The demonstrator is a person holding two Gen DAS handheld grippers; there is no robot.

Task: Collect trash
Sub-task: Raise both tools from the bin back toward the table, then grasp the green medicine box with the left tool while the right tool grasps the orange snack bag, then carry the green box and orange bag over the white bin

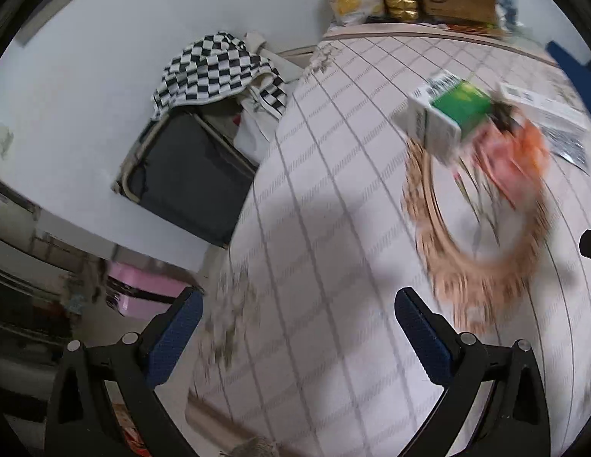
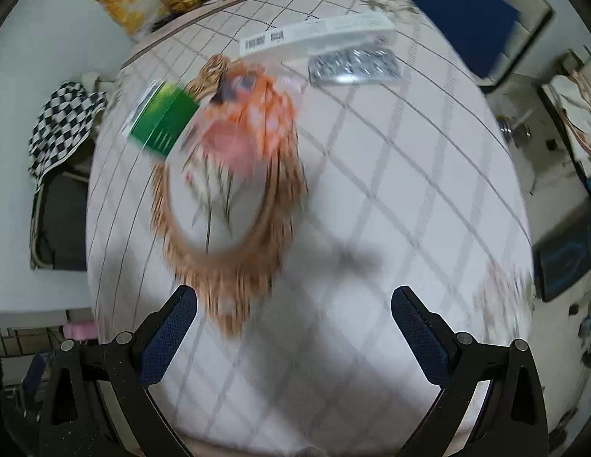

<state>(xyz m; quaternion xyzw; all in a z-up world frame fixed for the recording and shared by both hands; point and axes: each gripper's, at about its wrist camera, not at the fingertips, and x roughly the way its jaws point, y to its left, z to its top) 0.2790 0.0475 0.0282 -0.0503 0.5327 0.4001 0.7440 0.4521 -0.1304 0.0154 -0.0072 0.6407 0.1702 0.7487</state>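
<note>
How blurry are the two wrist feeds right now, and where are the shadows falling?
Left wrist: basket and green carton are motion-smeared; a broad shadow crosses the tablecloth.
Right wrist: heavier smear on the basket and orange wrapper; a dark shadow lies beside the basket; fisheye bends the grid lines.

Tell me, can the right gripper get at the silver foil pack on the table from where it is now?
Probably yes. The right gripper is open and empty, and the foil pack lies flat on bare tablecloth beyond the woven basket, which sits off to the left.
</note>
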